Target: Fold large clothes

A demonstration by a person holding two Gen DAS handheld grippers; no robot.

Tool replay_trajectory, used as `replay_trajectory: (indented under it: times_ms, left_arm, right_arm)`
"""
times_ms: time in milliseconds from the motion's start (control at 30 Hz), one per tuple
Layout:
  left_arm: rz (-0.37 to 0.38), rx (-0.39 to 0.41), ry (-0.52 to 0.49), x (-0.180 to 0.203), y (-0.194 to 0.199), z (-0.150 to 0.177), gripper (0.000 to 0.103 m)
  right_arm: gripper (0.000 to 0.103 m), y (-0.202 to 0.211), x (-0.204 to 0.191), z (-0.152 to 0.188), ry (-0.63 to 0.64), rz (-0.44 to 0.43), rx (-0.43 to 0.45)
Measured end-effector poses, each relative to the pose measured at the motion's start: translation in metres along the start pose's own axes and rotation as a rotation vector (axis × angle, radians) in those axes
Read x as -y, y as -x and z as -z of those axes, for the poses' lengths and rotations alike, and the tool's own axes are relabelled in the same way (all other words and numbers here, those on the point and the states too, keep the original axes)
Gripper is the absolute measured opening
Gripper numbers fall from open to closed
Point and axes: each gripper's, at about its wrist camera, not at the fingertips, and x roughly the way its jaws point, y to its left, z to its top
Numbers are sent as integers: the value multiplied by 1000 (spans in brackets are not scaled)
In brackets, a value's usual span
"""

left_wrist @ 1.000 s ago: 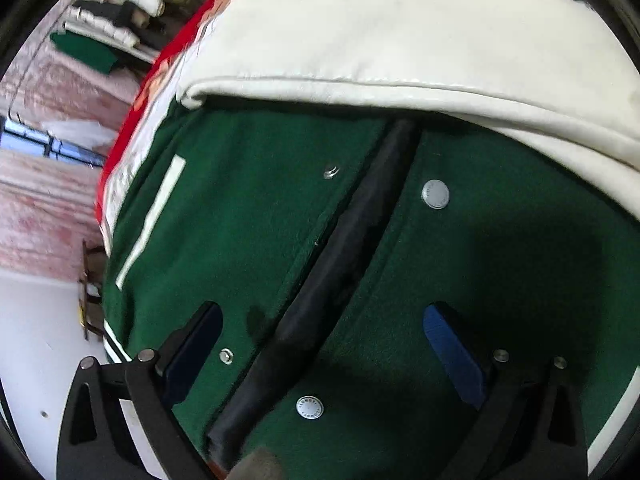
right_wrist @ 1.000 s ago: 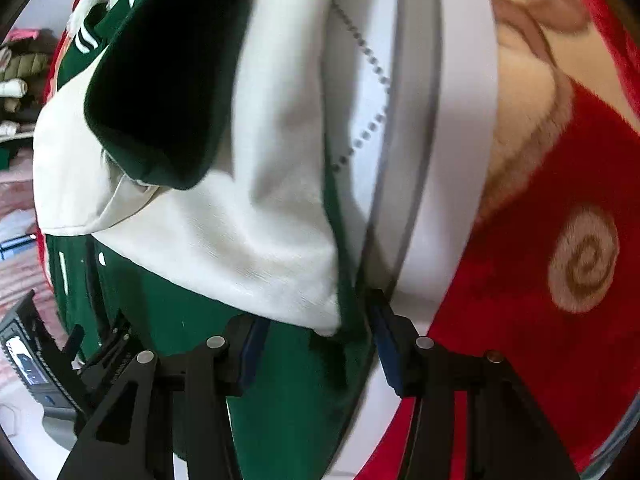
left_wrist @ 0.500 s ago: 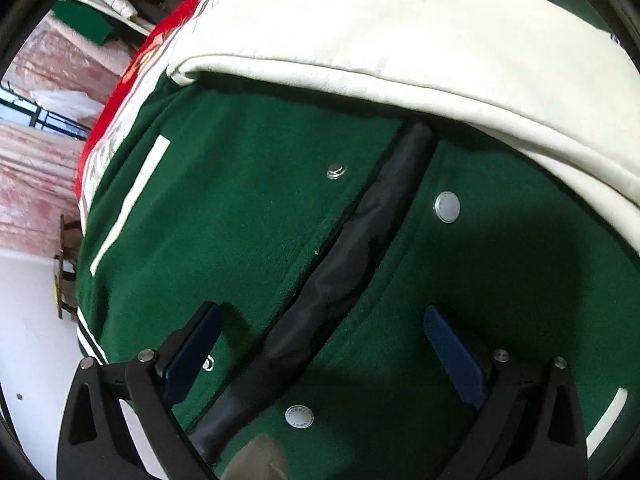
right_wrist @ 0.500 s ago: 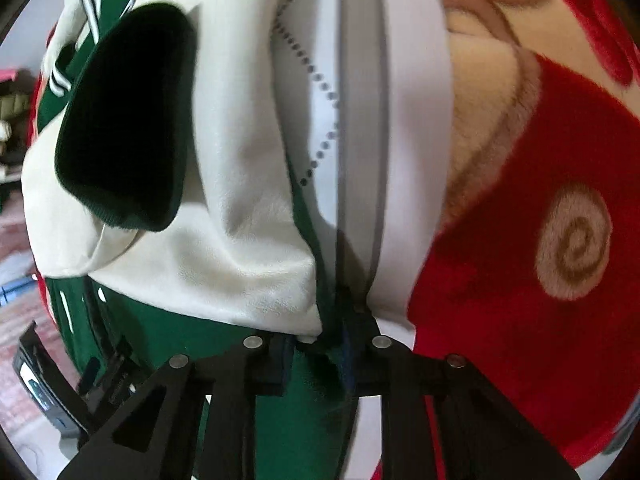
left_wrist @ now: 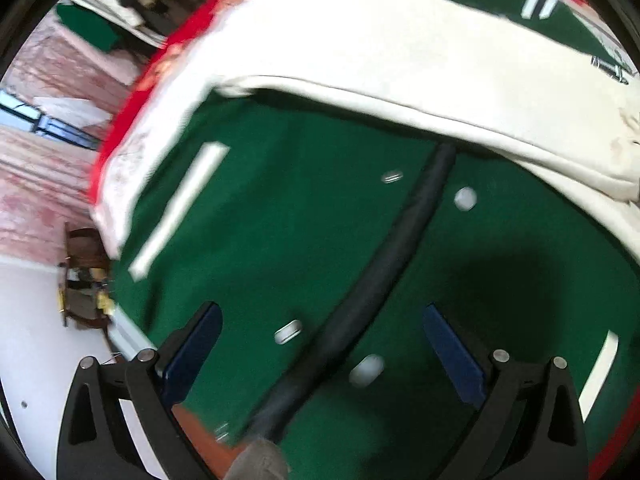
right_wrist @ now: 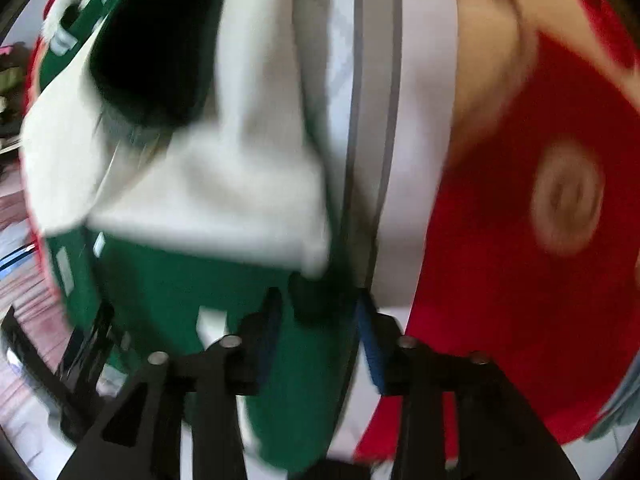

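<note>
- The varsity jacket [left_wrist: 280, 220] is lying face-up on a red blanket [right_wrist: 520, 280], its dark green body filling most of the left wrist view.
- A cream sleeve [left_wrist: 400, 60] is lying folded across the chest, and its dark green cuff [right_wrist: 156, 48] is showing in the right wrist view.
- A black placket [left_wrist: 392, 256] is running down the open front, with silver snaps [left_wrist: 465, 199] sitting on either side of it.
- White stripes are trimming the pockets and the hem; both views are motion-blurred.
- The left gripper [left_wrist: 320, 344] is hovering over the lower front, jaws spread wide and holding nothing.
- The right gripper [right_wrist: 316, 320] is sitting at the jacket's side edge, jaws narrow with green fabric between them; whether they are pinching it, I cannot tell.
- Folded clothes [left_wrist: 132, 4] are sitting stacked beyond the blanket.
</note>
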Motion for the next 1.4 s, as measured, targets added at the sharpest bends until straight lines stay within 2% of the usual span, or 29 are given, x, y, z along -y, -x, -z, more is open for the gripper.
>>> replay_trajectory:
  times_ms: [100, 267, 300, 333, 400, 467, 533, 567, 600, 667, 733, 800, 867, 933, 1067, 1133, 1200, 1267, 1400]
  left_arm:
    - [-71, -10, 22, -26, 20, 35, 103]
    - [-170, -94, 102, -60, 23, 91, 103]
    - [-180, -123, 122, -59, 21, 105, 103]
    - [-186, -153, 141, -63, 17, 114, 103]
    - [-202, -194, 173, -71, 8, 129, 103]
    - [-216, -222, 190, -72, 4, 144, 103]
    - [-221, -236, 201, -76, -1, 152, 103]
    - [-222, -239, 208, -79, -3, 157, 103]
    - [-225, -239, 209, -81, -6, 156, 103]
    - [-241, -242, 217, -87, -9, 162, 103]
    - [-250, -258, 242, -99, -15, 167, 103]
    - [-260, -275, 274, -109, -19, 173, 103]
    - [-267, -283, 297, -117, -20, 176, 103]
    - [-276, -270, 295, -117, -18, 176, 103]
    - [-300, -184, 196, -91, 0, 170, 103]
    - [-317, -113, 110, -71, 12, 164, 103]
    - [-314, -35, 1, -34, 30, 162, 103]
    - [-316, 24, -112, 2, 46, 167, 103]
    - [-327, 138, -381, 89, 75, 198, 103]
  right_arm:
    - [51, -12, -2, 37, -2, -81, -101]
    - [50, -62, -6, 80, -55, -190, -261]
    - [27, -69, -12, 86, -53, -200, -263]
    - [12, -71, -21, 91, -28, -173, -239]
    - [5, -69, -38, 86, 12, -111, -203]
    - [4, -73, -48, 82, 12, -78, -194]
    - [8, -65, -69, 75, 39, -36, -212]
    - [18, -60, -80, 75, 58, -29, -217]
    - [33, -56, -89, 75, 75, -31, -220]
    - [47, -50, -106, 80, 100, -41, -224]
    - [47, -61, -115, 78, 105, -53, -237]
    - [21, -83, -116, 79, 75, -37, -248]
    - [20, -109, -120, 85, 27, -48, -337]
    - [19, -112, -133, 88, 44, -41, -367]
    - [28, -77, -152, 72, 86, -39, -345]
    - [37, -43, -134, 55, 99, -50, -296]
    - [51, -4, -134, 36, 133, -2, -204]
    - [53, 30, -129, 23, 148, 55, -133]
    - [61, 76, -109, -1, 119, 106, -47]
